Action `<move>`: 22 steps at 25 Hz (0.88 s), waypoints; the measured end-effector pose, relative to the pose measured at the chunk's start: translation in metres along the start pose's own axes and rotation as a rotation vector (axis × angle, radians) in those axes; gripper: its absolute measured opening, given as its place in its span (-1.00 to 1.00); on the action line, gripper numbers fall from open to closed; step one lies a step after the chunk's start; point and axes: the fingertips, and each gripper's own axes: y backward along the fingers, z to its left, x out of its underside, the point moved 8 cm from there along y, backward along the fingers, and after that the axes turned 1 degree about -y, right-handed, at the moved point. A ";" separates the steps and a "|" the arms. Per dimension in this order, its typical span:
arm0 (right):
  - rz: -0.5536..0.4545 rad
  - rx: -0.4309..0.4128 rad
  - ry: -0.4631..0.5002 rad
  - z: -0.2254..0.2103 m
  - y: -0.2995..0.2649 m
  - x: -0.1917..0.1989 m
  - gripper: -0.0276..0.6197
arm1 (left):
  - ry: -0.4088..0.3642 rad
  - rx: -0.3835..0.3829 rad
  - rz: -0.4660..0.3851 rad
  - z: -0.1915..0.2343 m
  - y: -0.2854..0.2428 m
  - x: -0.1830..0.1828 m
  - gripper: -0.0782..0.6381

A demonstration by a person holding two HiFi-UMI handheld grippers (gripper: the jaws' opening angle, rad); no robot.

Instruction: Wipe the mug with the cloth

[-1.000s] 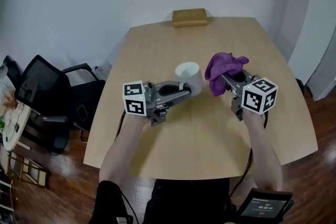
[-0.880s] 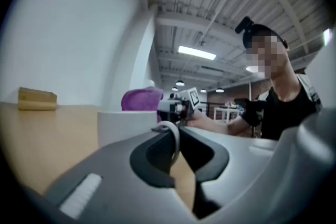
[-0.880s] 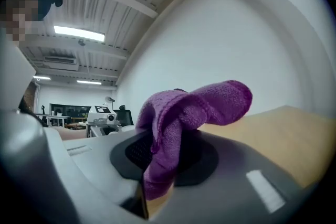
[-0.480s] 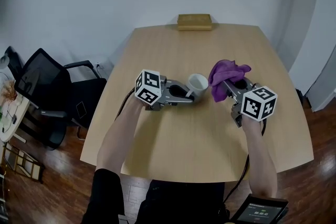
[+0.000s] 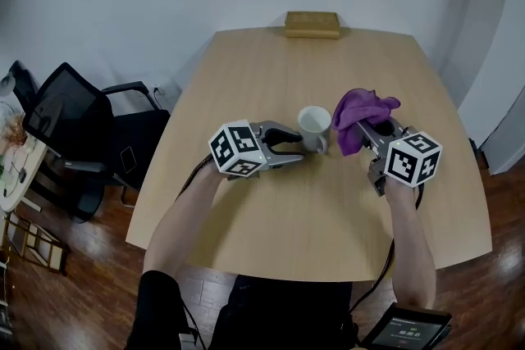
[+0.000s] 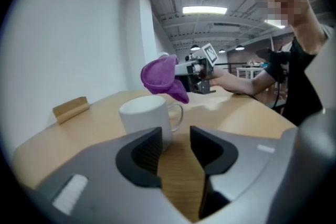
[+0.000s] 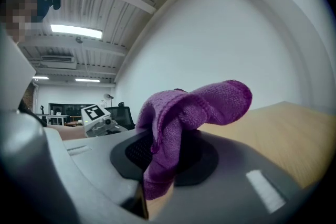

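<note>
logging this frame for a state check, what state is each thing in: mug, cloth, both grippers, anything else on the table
mug: upright on the table, not gripped
cloth: bunched, clamped, off the table
left gripper: jaws opening, nothing between them, mug just ahead of the tips
right gripper: shut on the cloth, beside the mug
wooden block: lying flat at the table's far edge

I'm finding the mug hemmed in mid-desk. My left claw, its jaws opening with nothing between them, is sitting just beside it. The cloth pinched in my right claw is crowding its other side. Beyond the mug, the desk is lying open up to a block at the far edge.
</note>
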 end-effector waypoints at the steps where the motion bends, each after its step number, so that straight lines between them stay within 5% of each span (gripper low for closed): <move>1: 0.015 0.010 0.004 -0.001 0.000 0.001 -0.69 | 0.018 -0.060 0.000 -0.009 -0.003 -0.003 -0.26; 3: 0.064 0.014 0.004 -0.001 -0.004 0.008 -0.69 | 0.078 -0.171 -0.011 -0.022 -0.011 -0.009 -0.29; 6: 0.142 -0.036 -0.020 0.007 -0.015 0.025 -0.69 | 0.121 -0.226 -0.002 -0.032 -0.025 -0.008 -0.30; 12: 0.213 -0.366 -0.067 0.058 -0.038 0.044 -0.69 | 0.117 -0.294 0.044 -0.012 -0.003 0.011 -0.11; 16: 0.197 -0.284 -0.003 0.051 -0.029 0.032 -0.69 | 0.136 -0.392 0.044 -0.008 0.007 0.011 -0.07; 22: 0.090 -0.166 -0.058 0.023 -0.015 0.010 -0.69 | 0.205 -0.540 0.021 0.004 0.004 0.009 -0.11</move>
